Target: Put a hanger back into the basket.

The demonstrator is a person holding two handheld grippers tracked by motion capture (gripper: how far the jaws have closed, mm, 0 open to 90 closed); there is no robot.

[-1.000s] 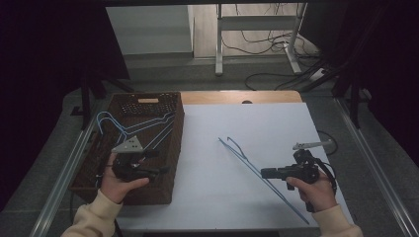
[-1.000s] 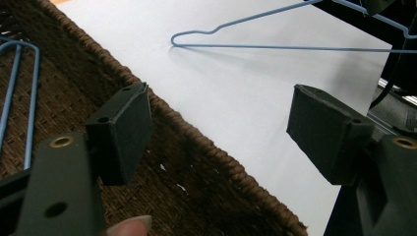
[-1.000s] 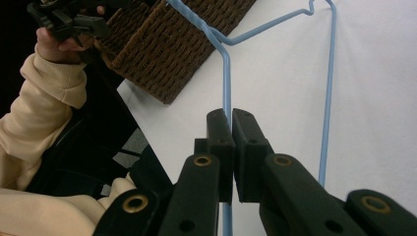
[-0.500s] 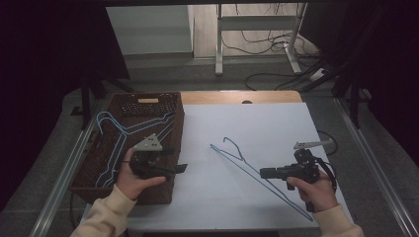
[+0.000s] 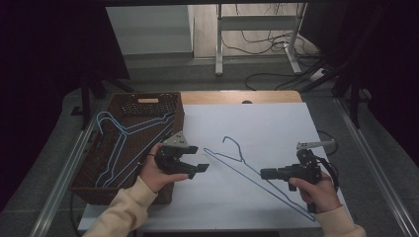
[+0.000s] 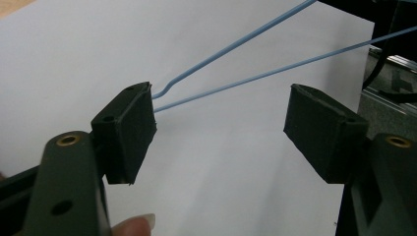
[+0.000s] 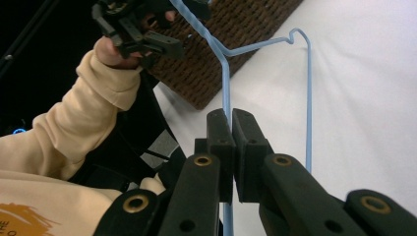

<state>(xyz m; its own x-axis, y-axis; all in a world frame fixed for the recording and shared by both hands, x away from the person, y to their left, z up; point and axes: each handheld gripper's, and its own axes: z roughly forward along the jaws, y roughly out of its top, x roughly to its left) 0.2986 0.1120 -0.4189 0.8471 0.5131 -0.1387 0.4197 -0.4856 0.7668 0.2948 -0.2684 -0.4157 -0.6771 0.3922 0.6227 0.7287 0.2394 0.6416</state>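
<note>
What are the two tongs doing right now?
Left tongs: open, nothing held; the jaws have just been closing a little.
Right tongs: shut on the blue hanger.

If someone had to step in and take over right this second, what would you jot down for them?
Right gripper: shut on the thin blue wire hanger lying on the white table sheet, gripping its long wire.
Left gripper: open, nothing between its jaws, which have just been closing a little; pointing at the hanger's near corner.
More blue hangers lie in the dark woven basket at left.
Done: one hanger out on the sheet.
Left: probably grip its free end with the left gripper.
</note>
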